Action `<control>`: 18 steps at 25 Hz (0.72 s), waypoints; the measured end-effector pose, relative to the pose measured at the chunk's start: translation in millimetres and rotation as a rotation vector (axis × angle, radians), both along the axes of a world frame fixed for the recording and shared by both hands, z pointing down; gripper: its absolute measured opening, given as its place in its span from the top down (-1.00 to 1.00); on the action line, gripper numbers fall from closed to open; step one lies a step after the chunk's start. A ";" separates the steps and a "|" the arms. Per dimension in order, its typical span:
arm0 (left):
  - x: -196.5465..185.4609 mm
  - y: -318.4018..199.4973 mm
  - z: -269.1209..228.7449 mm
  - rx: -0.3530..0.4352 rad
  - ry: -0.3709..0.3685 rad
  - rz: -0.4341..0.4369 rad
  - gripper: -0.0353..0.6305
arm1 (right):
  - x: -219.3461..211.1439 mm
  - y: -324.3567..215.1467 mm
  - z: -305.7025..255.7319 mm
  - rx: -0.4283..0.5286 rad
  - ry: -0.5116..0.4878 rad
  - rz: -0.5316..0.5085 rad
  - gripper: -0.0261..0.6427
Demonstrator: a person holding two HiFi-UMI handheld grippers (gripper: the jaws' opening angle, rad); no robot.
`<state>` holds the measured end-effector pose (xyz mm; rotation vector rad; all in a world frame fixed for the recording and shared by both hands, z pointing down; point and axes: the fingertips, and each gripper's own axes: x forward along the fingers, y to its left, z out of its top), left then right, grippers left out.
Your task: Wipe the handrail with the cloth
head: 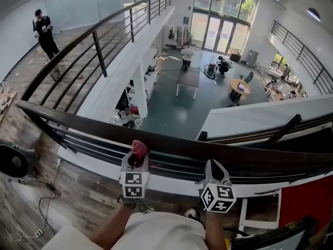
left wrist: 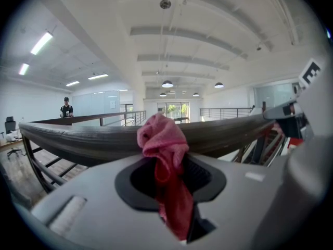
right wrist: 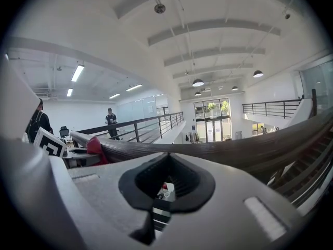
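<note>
Head view: handrail [head: 78, 120] fronts left tool [head: 137, 155] gripping cloth [head: 139, 147], right tool [head: 214, 166]; fan [head: 13, 160] left

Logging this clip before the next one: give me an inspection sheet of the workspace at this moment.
Surface: dark curved handrail, no marks discernible.
Job's things: red cloth, bunched, its tip at the rail's near edge.
Clutter: nothing seen on the rail.
Grippers: left hand-held gripper shut on the cloth; right hand-held gripper shut, empty, near the rail.
Cables: cable on the wooden floor at left.
Surroundings: mezzanine over a lower floor; person on the walkway, table below.
</note>
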<state>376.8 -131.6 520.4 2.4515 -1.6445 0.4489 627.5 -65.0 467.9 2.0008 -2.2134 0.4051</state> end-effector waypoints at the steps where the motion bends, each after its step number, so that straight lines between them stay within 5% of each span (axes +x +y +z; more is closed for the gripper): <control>1: 0.5 -0.3 -0.4 0.000 0.002 -0.001 0.53 | 1.7 0.1 0.0 0.000 -0.003 -0.001 0.91; 18: 10.8 2.4 0.2 0.004 -0.022 -0.017 0.53 | 12.3 -0.5 5.2 -0.014 -0.016 -0.034 0.91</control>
